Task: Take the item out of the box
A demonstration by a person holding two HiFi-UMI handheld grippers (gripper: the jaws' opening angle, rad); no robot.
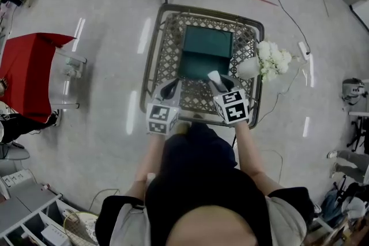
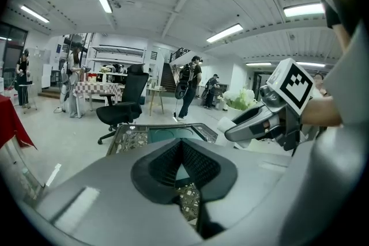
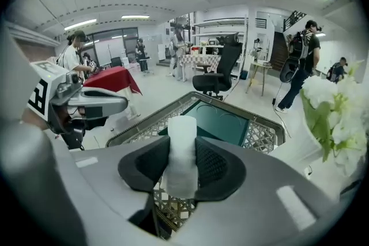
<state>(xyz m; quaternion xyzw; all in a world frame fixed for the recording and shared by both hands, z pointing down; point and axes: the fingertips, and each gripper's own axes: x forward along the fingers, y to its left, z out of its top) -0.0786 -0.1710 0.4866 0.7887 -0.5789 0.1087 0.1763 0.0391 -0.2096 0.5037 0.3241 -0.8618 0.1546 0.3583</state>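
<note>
The lattice-topped metal bench (image 1: 151,66) fills the middle of the head view. A dark green box (image 1: 204,52) sits on it toward the upper centre. At the right edge of the bench stands a bunch of white flowers (image 1: 274,59) in a pale vase (image 1: 249,68).

Both grippers are in the lower centre, just below the near edge of the box. The left gripper (image 2: 182,147) has its pads pressed together at the tips, with nothing between them. Through the gap behind the tips, only the box and the lattice show.

The right gripper (image 3: 182,150) pinches a white, soft-wrapped cylindrical item (image 3: 182,127), which stands upright between the pads. Its top rises above them. The item appears to be lifted clear of the box and held over the bench at the box's near side.

The grip looks like the main risk. The pads hold only the lower-middle part of a squashy wrap, so a quick turn or a knock could let the item tilt or slide out. It would then drop onto the lattice or back into the box. A sweep toward the right of the frame could also catch the vase, which stands near that gripper, and tip the flowers. Neither gripper holds the box, so a bump from either one could push it across the bench.
</note>
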